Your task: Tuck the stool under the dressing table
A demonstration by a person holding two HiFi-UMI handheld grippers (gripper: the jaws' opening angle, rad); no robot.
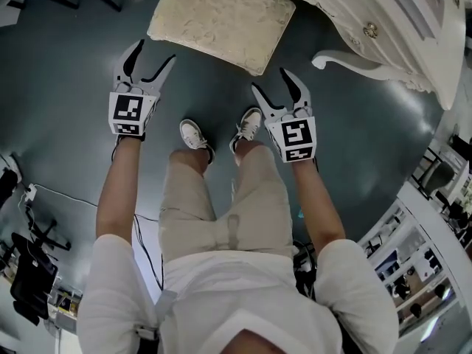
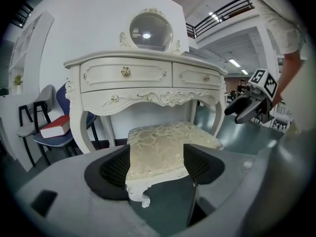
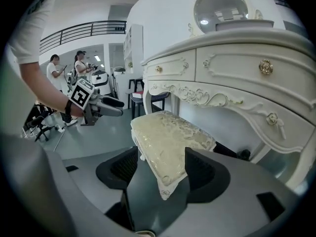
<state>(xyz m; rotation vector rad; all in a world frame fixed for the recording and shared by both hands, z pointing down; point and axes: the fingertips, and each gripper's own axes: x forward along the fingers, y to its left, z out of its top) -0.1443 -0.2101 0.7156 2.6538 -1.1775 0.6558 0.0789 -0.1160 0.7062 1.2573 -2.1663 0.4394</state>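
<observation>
The stool point(image 1: 221, 17), with a cream brocade cushion and white carved legs, stands on the grey floor just in front of the white dressing table point(image 1: 398, 21). My left gripper point(image 1: 155, 52) hangs open short of the stool's near left corner, and my right gripper point(image 1: 269, 80) hangs open short of its near right corner. Neither touches it. In the left gripper view the stool point(image 2: 163, 147) shows beyond the open jaws point(image 2: 155, 167), under the table's drawers point(image 2: 143, 78). In the right gripper view the stool's corner point(image 3: 168, 137) lies ahead of the open jaws point(image 3: 160, 169).
A dark chair with a red book point(image 2: 54, 127) stands left of the table. The person's white shoes point(image 1: 195, 135) are on the floor behind the stool. Shelving point(image 1: 413, 257) lines the right side. Two people point(image 3: 79, 63) stand far off in the background.
</observation>
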